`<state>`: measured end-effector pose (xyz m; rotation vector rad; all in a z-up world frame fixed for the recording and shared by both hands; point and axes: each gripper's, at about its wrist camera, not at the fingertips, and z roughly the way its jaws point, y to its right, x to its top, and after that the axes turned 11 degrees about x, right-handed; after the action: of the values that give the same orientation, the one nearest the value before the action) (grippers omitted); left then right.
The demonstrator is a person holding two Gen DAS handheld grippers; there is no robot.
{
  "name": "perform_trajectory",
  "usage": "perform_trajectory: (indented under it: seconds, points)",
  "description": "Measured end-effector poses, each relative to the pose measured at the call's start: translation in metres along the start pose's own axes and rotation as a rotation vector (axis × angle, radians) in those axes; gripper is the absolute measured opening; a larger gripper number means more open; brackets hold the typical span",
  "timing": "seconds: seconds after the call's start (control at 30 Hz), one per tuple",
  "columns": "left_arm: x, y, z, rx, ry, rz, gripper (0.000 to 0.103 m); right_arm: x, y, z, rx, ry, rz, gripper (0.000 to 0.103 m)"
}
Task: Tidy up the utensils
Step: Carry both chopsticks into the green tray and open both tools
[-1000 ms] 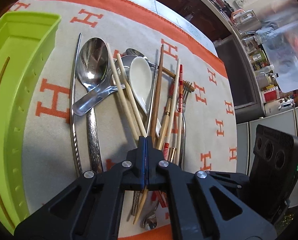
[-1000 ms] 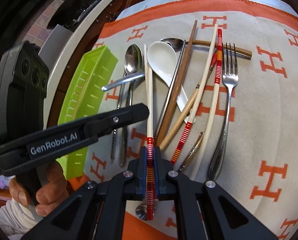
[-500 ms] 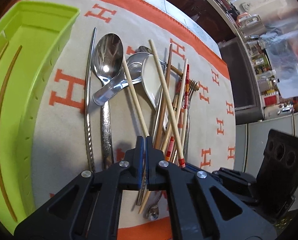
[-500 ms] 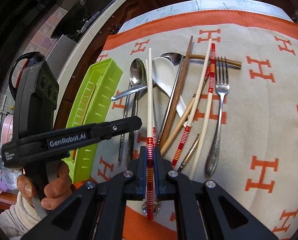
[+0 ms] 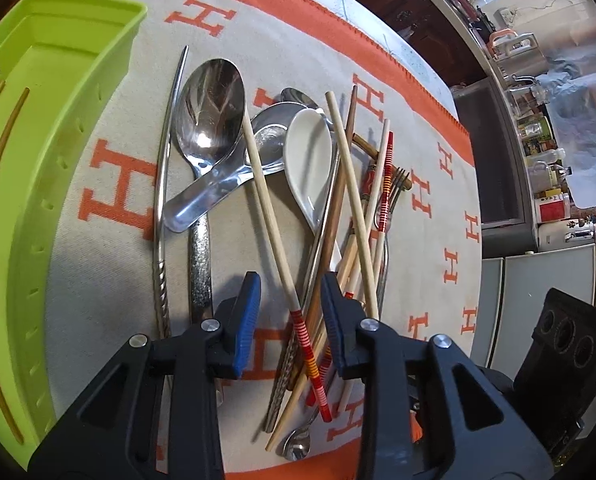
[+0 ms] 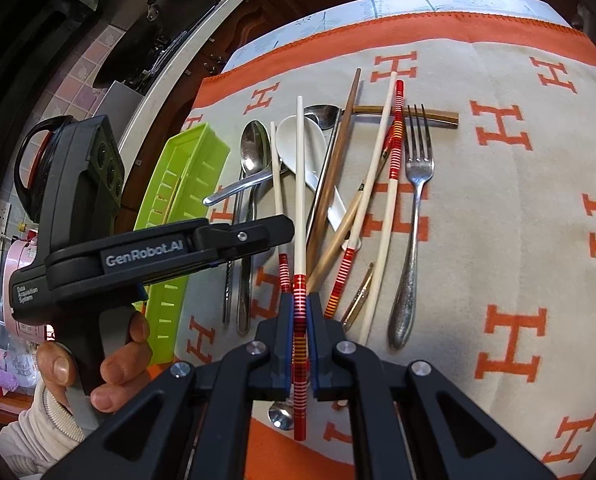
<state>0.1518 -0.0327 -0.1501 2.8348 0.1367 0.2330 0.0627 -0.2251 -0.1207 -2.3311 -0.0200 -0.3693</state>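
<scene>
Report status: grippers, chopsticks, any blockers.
Left gripper open, straddling a red-banded chopstick. Right gripper shut on its mate. Green tray beside the heaped utensil pile.

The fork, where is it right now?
In the right wrist view the fork lies on the blanket, at the right edge of the utensil pile, just right of a red-banded chopstick.
</scene>
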Motion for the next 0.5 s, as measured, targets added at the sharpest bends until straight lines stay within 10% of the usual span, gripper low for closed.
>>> perform_trajectory:
  seconds: [0.23, 0.5]
  points:
    - [-0.002, 0.009, 0.011, 0.018, -0.016, 0.022, 0.005, 0.001, 0.005, -0.001, 0.002, 0.003, 0.018, 0.005]
    - [-0.008, 0.006, -0.027, 0.05, 0.041, 0.083, 0.003, 0.001, -0.008, -0.004, 0.034, 0.022, 0.037, 0.005]
